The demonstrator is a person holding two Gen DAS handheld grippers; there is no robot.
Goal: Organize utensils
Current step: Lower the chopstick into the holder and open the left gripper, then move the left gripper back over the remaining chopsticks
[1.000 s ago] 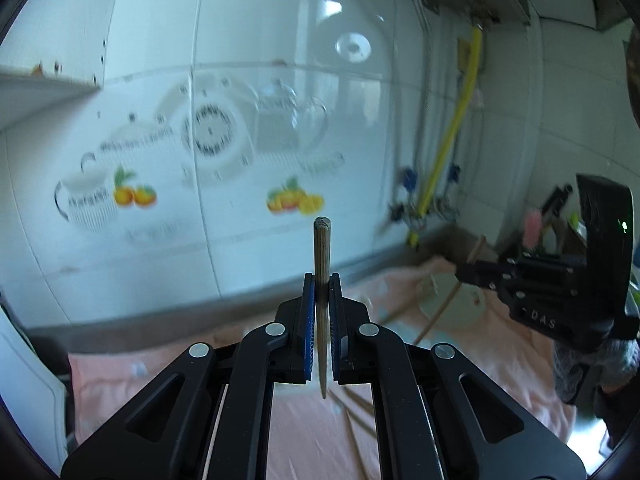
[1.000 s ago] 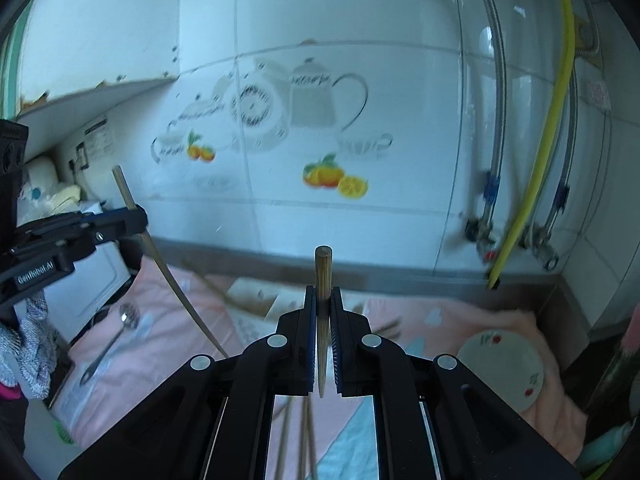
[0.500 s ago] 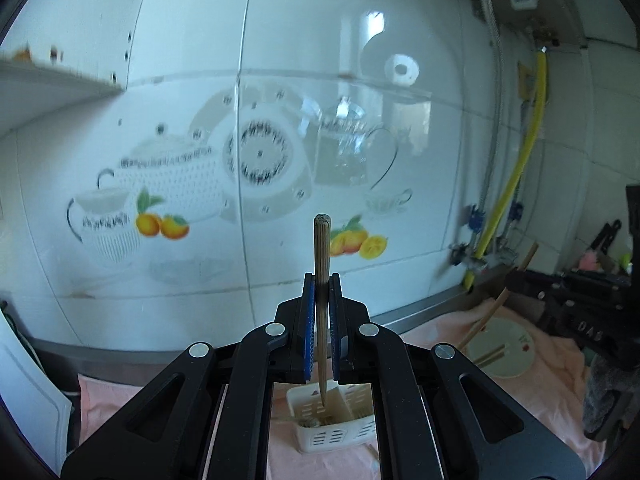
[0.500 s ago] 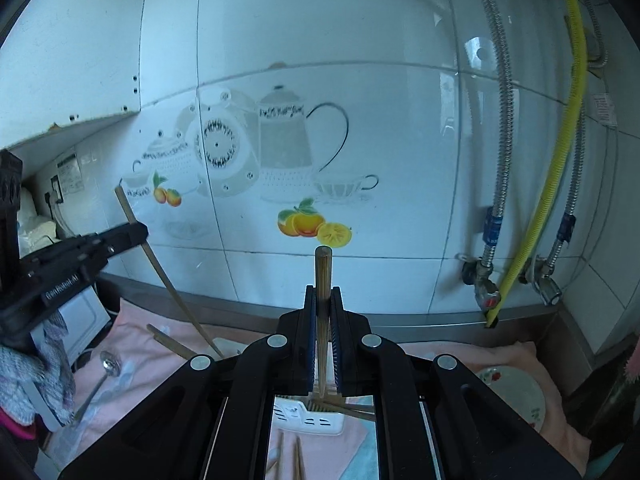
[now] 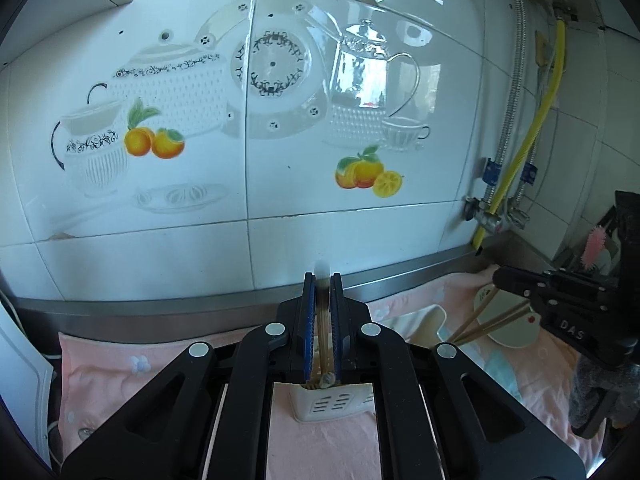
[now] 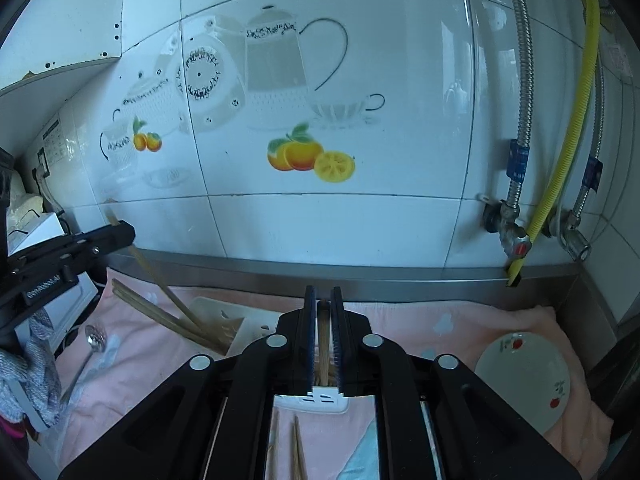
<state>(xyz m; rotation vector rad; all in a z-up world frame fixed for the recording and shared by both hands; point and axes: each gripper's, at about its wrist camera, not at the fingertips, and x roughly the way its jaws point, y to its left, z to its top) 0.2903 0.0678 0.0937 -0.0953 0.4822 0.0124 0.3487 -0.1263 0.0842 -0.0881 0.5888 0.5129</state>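
Observation:
A white slotted utensil holder [image 5: 334,402] [image 6: 224,318] stands on the pink cloth. My left gripper [image 5: 322,280] is just above it; a wooden chopstick [image 5: 322,320] sits between its slightly parted pads, blurred at the top, its lower end in the holder. In the right wrist view the left gripper [image 6: 116,234] shows at the left with that chopstick [image 6: 160,280] slanting into the holder beside others. My right gripper [image 6: 323,292] has a chopstick [image 6: 323,344] low between its slightly parted pads, over the holder's near edge. In the left wrist view the right gripper [image 5: 500,276] shows at the right.
A metal spoon [image 6: 86,354] lies on the cloth at the left. Two loose chopsticks [image 6: 296,452] lie in front of the holder. A small white plate [image 6: 524,376] sits at the right. Tiled wall, a steel ledge, pipes and a yellow hose [image 6: 568,132] stand close behind.
Both grippers have moved forward and down over the holder. Both chopsticks have slid down between the pads, which have eased apart; the tops no longer stand high above the fingertips.

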